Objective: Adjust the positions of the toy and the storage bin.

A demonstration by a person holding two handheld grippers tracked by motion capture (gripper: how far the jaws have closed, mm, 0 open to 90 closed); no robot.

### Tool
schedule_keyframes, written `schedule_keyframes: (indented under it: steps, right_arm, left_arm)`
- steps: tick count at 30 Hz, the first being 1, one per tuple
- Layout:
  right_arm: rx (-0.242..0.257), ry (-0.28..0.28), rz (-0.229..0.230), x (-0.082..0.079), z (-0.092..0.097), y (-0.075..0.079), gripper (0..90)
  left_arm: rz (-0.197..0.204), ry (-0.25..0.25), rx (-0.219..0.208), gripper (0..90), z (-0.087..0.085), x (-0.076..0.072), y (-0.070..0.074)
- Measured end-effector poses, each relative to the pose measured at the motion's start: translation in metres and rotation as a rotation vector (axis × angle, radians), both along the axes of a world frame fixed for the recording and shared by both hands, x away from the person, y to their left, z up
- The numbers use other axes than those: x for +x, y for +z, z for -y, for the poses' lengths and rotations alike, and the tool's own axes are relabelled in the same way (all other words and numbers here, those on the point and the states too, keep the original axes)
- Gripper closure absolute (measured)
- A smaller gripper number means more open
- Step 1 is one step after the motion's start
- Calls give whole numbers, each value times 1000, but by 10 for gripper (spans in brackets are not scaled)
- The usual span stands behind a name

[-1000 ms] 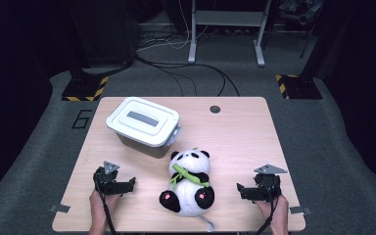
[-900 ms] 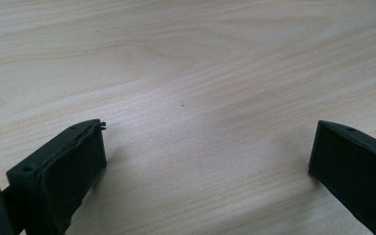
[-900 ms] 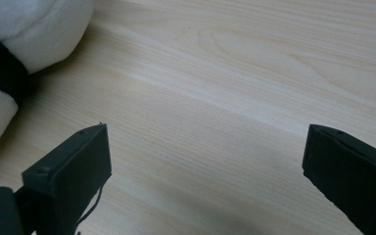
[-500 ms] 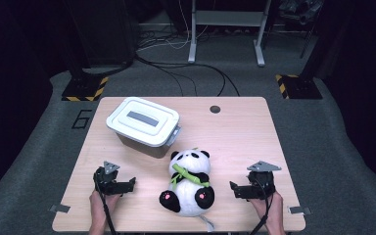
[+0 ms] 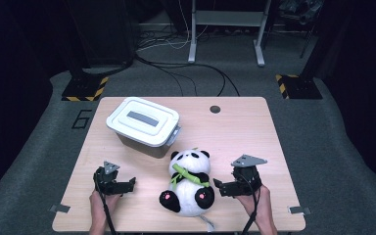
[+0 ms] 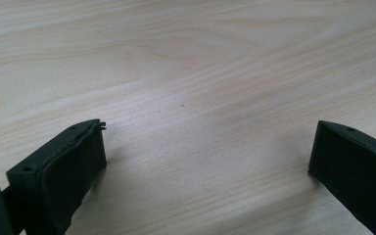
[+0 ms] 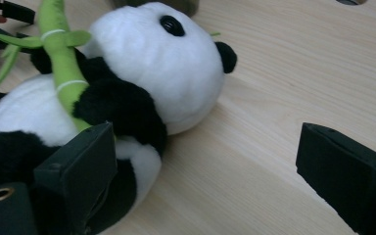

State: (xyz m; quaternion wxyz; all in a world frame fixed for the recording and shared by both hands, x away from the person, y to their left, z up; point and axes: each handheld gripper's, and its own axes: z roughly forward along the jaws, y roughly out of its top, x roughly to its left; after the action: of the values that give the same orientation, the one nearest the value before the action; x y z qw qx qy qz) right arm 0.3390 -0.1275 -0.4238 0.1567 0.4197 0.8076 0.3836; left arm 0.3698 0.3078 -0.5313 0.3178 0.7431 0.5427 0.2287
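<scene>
Hand-held gripper on the right (image 5: 217, 186) lay low over the counter (image 5: 254, 132) in the high view, just beside the plush panda (image 5: 188, 183), and its jaws pointed at the toy's side. They stood wide apart but had just been closing a little, and nothing was between them. The left hand-held gripper (image 5: 131, 182) rested near the front left edge of the counter, well apart from the panda, with its jaws pointing toward the toy. The panda lay on its back at the front middle of the counter, with a green bamboo stalk (image 5: 188, 176) across its chest. Behind it, very near its head, stood a white storage box (image 5: 144, 125) with its lid shut, so its inside was hidden. A small dark round hole (image 5: 215, 108) was in the counter near the far edge. Nothing stood between the right hand-held gripper and the toy.

From the left gripper view, the left hand-held gripper (image 6: 208, 152) was open, and bare wood of the counter (image 6: 191, 73) lay between its jaws.

From the right gripper view, the right hand-held gripper (image 7: 205, 161) was open. Its one jaw stood in front of the panda's (image 7: 166, 73) black arm, and I cannot tell if it touched the plush. The other jaw was over bare counter (image 7: 298, 63). The bamboo stalk (image 7: 61, 63) lay on the panda's body.
</scene>
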Motion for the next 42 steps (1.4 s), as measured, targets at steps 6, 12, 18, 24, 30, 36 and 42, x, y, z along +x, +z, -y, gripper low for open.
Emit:
schedule_keyframes:
  steps: [6, 12, 18, 24, 30, 36, 42]
  right_arm:
    - [15, 65, 2, -11, -18, 11, 91]
    - [17, 103, 7, -23, -27, 19, 99]
    - [29, 168, -26, -34, -37, 17, 159]
    - [24, 188, -49, -42, -40, 8, 357]
    - [46, 210, -58, -47, -31, 2, 666]
    - [30, 194, -39, -50, -24, 2, 748]
    - [-11, 193, -21, -47, -17, 6, 759]
  left_arm:
    - [0, 0, 0, 0, 0, 0, 0]
    - [0, 0, 1, 0, 0, 0, 0]
    - [1, 6, 0, 0, 0, 0, 0]
    - [0, 6, 0, 1, 0, 0, 0]
    - [0, 7, 1, 2, 0, 0, 0]
    - [1, 10, 2, 2, 0, 0, 0]
    - [1, 11, 2, 3, 0, 0, 0]
